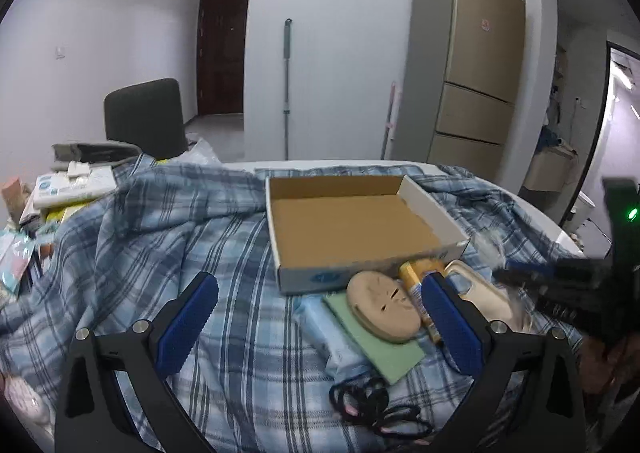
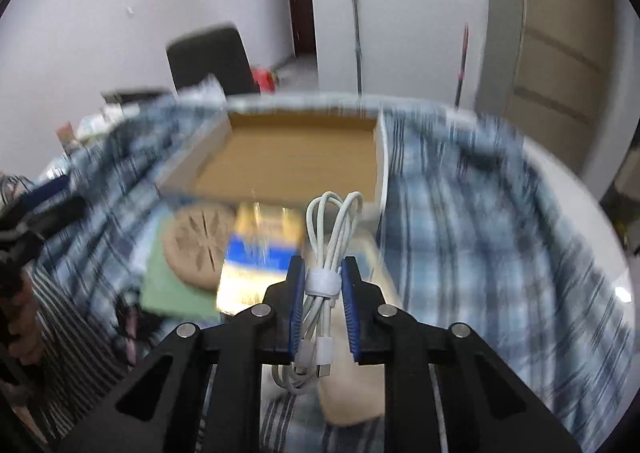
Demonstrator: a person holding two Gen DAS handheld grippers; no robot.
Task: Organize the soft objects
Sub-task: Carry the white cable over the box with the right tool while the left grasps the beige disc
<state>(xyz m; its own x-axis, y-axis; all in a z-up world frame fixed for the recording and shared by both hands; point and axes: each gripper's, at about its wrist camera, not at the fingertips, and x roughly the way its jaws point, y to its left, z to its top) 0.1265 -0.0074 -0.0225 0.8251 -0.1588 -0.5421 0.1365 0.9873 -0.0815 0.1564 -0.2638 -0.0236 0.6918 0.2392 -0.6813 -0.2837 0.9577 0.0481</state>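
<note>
An open cardboard box (image 1: 352,225) lies on a blue plaid cloth (image 1: 160,237); it also shows, blurred, in the right wrist view (image 2: 288,157). In front of it lie a tan round pad (image 1: 382,305), a green cloth (image 1: 380,349), a pale blue pack (image 1: 324,329), a yellow pack (image 1: 416,277), a cream item (image 1: 480,293) and a black cord (image 1: 368,401). My left gripper (image 1: 320,317) is open above these, holding nothing. My right gripper (image 2: 323,273) is shut on a bundled white cable (image 2: 328,245), held above the pile near the box's front edge. It shows blurred at the right of the left wrist view (image 1: 560,285).
A cluttered pile of packets and papers (image 1: 60,189) lies at the left of the table. A dark chair (image 1: 144,117) stands behind it. A fridge (image 1: 472,65) and a mop handle (image 1: 286,85) stand by the far wall. The white table edge (image 2: 560,181) curves at the right.
</note>
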